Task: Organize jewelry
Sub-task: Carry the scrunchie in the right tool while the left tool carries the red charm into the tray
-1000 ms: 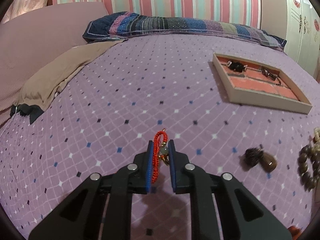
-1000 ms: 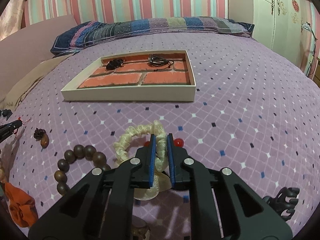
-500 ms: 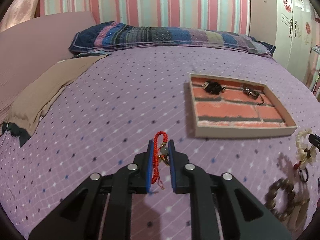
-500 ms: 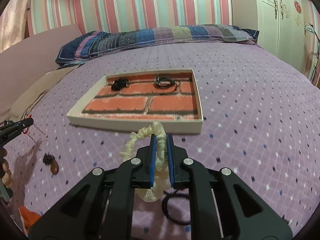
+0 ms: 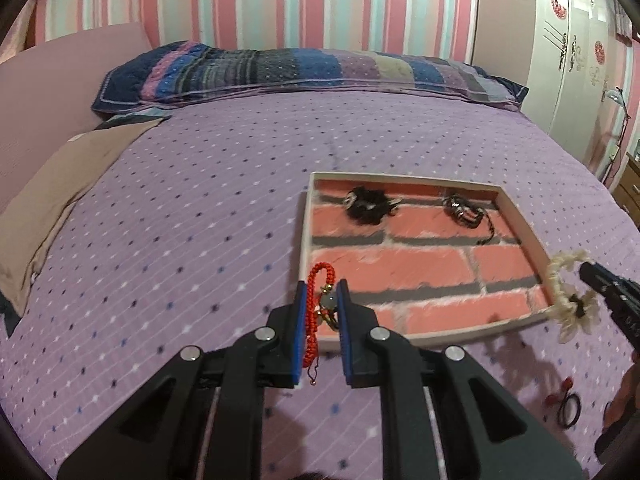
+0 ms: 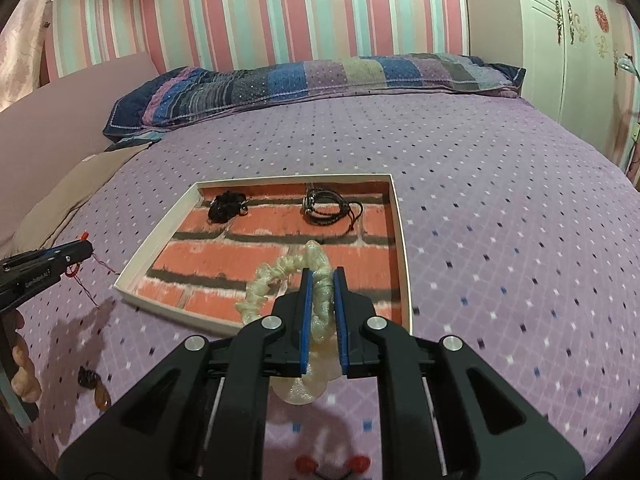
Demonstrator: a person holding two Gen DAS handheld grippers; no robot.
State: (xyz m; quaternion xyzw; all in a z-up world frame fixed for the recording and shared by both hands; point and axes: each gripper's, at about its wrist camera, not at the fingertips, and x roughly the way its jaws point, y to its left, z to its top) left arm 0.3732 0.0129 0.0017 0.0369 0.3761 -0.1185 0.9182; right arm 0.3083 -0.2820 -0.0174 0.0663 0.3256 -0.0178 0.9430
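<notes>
Left gripper (image 5: pixel 322 308): fingers closed to a narrow gap on a red braided bracelet (image 5: pixel 316 284). The bracelet hangs with its long axis roughly vertical; its loop rises above the fingertips and a thin red thread trails below. A small pale bead and gold fitting sit between the blue pads. The gripper is held above the bed (image 5: pixel 200 220), at the near left corner of the tray (image 5: pixel 305 236).

Right gripper (image 6: pixel 320 292): fingers clamped on a cream, translucent ruffled scrunchie (image 6: pixel 280 276). The scrunchie's loop arcs up and to the left from the fingers, over the near right part of the tray (image 6: pixel 400 240); a round frilled piece hangs below the pads. In the left wrist view the same scrunchie (image 5: pixel 568 296) is seen just outside the tray's right wall.

On the bed close to the grippers: a black hair tie with red beads (image 5: pixel 566 406) in the left view; two red beads (image 6: pixel 332 464) at the bottom edge and a brown pendant with a dark tassel (image 6: pixel 94 388) at lower left in the right view.

Tray: shallow, cream-walled, brick-patterned floor, long axis running left to right in the right view. Its near rows are bare. At the far row lie a black bundle (image 6: pixel 226 208) on the left and a dark corded bracelet (image 6: pixel 328 206) on the right, well apart.

Beyond: a tan cloth (image 5: pixel 52 204) on the bed's left side, a patchwork pillow (image 5: pixel 304 72) along the far edge, a striped wall (image 5: pixel 280 0) and a white wardrobe (image 5: pixel 576 60).
</notes>
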